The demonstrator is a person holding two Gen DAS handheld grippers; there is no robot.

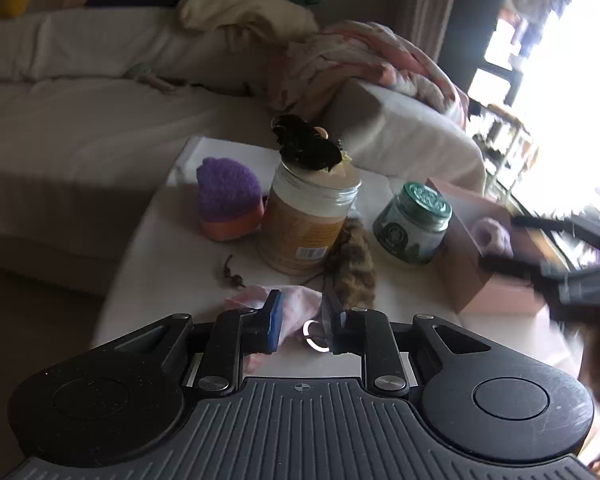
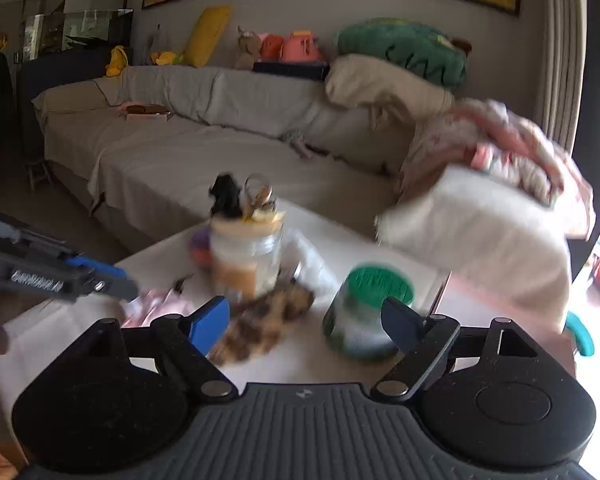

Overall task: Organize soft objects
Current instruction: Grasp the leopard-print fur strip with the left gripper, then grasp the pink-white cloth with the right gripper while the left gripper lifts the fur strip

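My left gripper is closed around a pale pink soft cloth low over the white table; it also shows in the right wrist view on the same cloth. A brown-and-tan furry scrunchie lies just beyond it, and in the right wrist view. A purple and orange knitted piece sits at the far left. My right gripper is open and empty above the table; in the left wrist view it hovers over a pink box holding a pale pink fluffy thing.
A tall clear jar topped with dark and yellow soft items stands mid-table. A green-lidded jar stands to its right. A grey sofa with cushions and a blanket-covered armrest lies behind the table.
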